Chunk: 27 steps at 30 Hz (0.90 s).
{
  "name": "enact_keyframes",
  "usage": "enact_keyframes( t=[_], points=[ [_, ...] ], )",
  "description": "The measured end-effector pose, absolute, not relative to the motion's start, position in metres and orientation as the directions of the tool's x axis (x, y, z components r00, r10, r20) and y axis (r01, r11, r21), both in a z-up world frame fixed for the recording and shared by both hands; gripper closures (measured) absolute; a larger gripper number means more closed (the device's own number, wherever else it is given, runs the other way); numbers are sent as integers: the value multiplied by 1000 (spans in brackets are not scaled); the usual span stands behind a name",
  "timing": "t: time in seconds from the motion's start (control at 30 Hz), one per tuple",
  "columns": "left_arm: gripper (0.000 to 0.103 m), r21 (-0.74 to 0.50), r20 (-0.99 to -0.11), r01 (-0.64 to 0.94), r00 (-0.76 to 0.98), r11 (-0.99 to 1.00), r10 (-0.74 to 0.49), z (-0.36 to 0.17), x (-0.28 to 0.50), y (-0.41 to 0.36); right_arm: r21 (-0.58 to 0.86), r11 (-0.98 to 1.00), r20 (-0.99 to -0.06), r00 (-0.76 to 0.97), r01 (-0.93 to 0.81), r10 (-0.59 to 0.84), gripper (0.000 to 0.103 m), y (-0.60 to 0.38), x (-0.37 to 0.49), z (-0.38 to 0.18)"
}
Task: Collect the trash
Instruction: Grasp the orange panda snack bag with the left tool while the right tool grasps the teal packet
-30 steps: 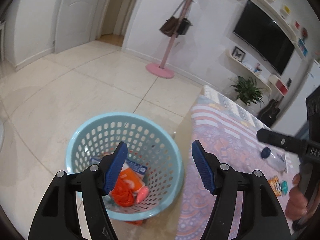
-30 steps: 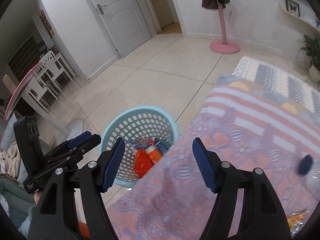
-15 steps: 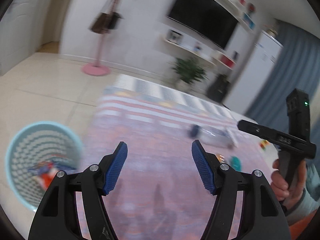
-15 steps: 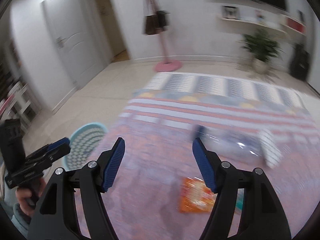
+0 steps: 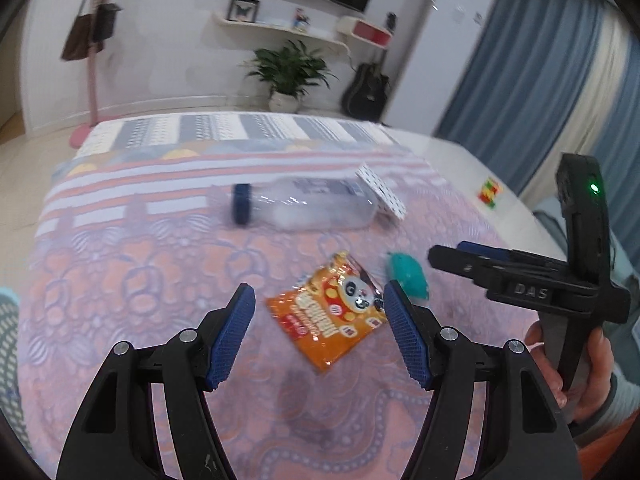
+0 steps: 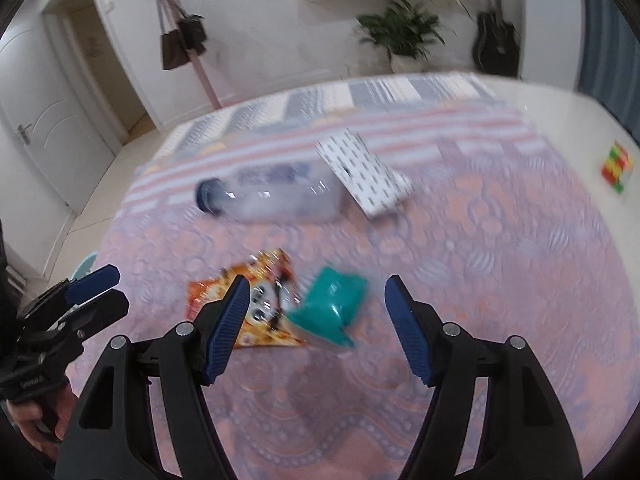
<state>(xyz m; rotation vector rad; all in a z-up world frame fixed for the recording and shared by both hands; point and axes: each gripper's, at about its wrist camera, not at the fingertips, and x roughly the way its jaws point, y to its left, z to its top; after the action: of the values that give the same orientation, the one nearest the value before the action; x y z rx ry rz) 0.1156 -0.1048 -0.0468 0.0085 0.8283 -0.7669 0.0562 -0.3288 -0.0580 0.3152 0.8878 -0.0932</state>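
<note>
Far left edge of the left wrist view: a sliver of pale blue perforated plastic basket (image 5: 7,322), cut off by the frame. Across the middle, pink-and-lilac patterned rug (image 5: 132,280) filling most of the floor. Lower centre, left gripper (image 5: 320,332) spread wide, blue pads apart, pinching nothing, hovering over the orange crinkly snack wrapper with a panda face (image 5: 330,318), which sits flat on the rug between the two pads in the picture. Above that, upper centre, clear plastic bottle with a dark blue cap (image 5: 298,206) lying on its side, cap pointing left, a white dotted cardboard box (image 5: 380,194) touching its right end. Just right of the wrapper, small teal plastic cup (image 5: 408,276) tipped over. Far right, right gripper (image 5: 460,254) seen side-on, held in a hand.

Over in the right wrist view: right gripper (image 6: 316,328) also spread open, gripping nothing, teal cup (image 6: 332,306) framed between its pads, wrapper (image 6: 246,304) partly behind the left pad. Lower left corner, left gripper (image 6: 96,294) poking in. Upper right, multicoloured cube (image 6: 618,166) on bare floor, well apart from the rest.
</note>
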Motion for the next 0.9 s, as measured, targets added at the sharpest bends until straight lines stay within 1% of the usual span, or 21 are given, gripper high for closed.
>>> enact_keyframes(
  t=[0.27, 0.53, 0.63, 0.7, 0.77, 0.83, 0.9],
  points=[
    [38, -239, -722, 692, 342, 681, -601, -71, 99, -137, 286, 929, -793, 602, 233, 93, 37, -332, 67, -83],
    [38, -126, -785, 712, 354, 691, -508, -105, 98, -159, 258, 935, -820, 567, 244, 78, 38, -328, 77, -99],
    [38, -101, -782, 710, 377, 697, -497, -107, 95, -160, 227, 945, -831, 552, 234, 63, 51, -324, 80, -105],
    [38, -96, -781, 706, 384, 701, -493, -107, 94, -161, 218, 949, -834, 549, 229, 58, 54, -323, 80, -108],
    [41, -76, -783, 702, 398, 708, -479, -107, 95, -163, 203, 953, -832, 553, 224, 48, 58, -322, 79, -107],
    [54, -41, -786, 702, 416, 711, -457, -107, 95, -167, 201, 955, -830, 555, 219, 48, 61, -323, 78, -107],
    [66, -52, -785, 715, 402, 697, -471, -106, 96, -168, 209, 954, -827, 560, 216, 54, 61, -325, 77, -106]
  ],
)
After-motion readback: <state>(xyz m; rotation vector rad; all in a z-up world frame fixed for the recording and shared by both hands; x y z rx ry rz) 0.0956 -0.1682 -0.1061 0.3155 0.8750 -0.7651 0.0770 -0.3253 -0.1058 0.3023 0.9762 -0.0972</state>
